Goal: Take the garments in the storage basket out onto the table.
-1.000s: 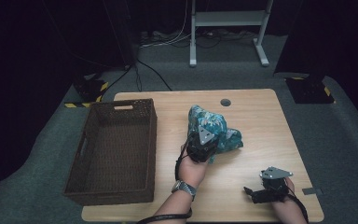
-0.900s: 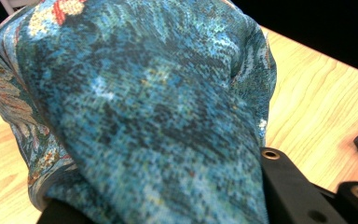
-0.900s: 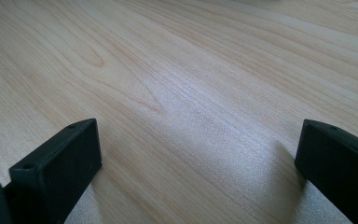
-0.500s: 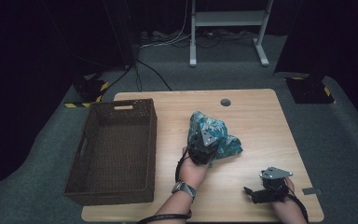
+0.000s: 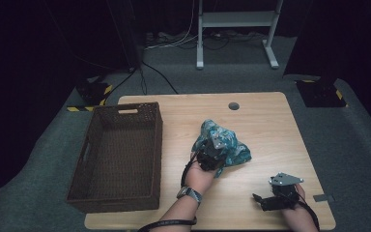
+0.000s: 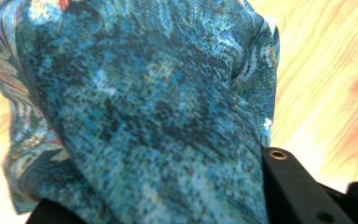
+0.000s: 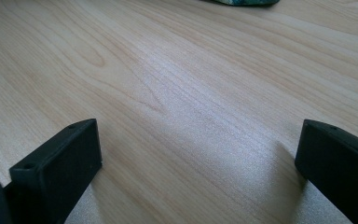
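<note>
Cloth [image 5: 224, 145]: light, limp, bunched mid-table [image 5: 270, 121], right of the basket [image 5: 121, 154]. Likely sags and slips; best to pinch a thick fold. It's between my left claw [image 5: 211, 155] jaws, which have just been easing open; grip uncertain. Right claw [image 5: 270, 200] open, empty, well apart.

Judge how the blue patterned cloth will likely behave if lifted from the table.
The cloth sits in a crumpled heap with soft folds, so it probably droops and unfurls. It looks thin, so likely light. Draped between the left gripper jaws, it may slip.
</note>
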A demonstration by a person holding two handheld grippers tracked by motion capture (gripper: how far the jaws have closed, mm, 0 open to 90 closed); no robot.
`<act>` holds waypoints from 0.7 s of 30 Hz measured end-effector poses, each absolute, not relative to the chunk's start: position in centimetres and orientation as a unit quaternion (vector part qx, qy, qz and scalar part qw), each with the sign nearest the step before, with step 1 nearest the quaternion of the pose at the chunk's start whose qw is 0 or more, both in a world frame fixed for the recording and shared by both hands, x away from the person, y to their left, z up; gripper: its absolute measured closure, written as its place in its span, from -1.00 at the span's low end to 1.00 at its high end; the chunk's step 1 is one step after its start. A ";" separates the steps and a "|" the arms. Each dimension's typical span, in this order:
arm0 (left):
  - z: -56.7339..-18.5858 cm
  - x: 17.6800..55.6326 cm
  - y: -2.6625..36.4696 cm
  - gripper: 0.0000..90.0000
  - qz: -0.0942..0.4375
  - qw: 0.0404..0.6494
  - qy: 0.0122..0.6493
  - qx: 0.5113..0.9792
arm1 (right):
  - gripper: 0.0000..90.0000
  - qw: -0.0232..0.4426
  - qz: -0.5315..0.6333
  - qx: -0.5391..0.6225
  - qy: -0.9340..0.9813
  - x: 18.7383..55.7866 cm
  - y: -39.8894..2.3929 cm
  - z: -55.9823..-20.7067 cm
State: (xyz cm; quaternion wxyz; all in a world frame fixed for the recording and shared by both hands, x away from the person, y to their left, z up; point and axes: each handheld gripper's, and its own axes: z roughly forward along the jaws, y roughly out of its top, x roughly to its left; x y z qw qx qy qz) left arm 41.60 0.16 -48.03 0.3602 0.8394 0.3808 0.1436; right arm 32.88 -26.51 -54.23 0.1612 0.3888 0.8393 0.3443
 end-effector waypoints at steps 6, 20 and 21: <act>-48.7 42.0 -0.3 0.47 0.130 0.344 0.375 0.851 | -0.99 0.162 0.344 0.388 0.839 32.9 -26.5 -54.2; -49.0 42.6 -1.1 0.38 0.123 0.329 0.367 0.861 | -0.99 0.160 0.345 0.390 0.839 32.9 -26.5 -54.2; -49.0 42.7 -1.2 0.37 0.121 0.328 0.367 0.862 | -0.99 0.160 0.345 0.390 0.839 32.9 -26.5 -54.2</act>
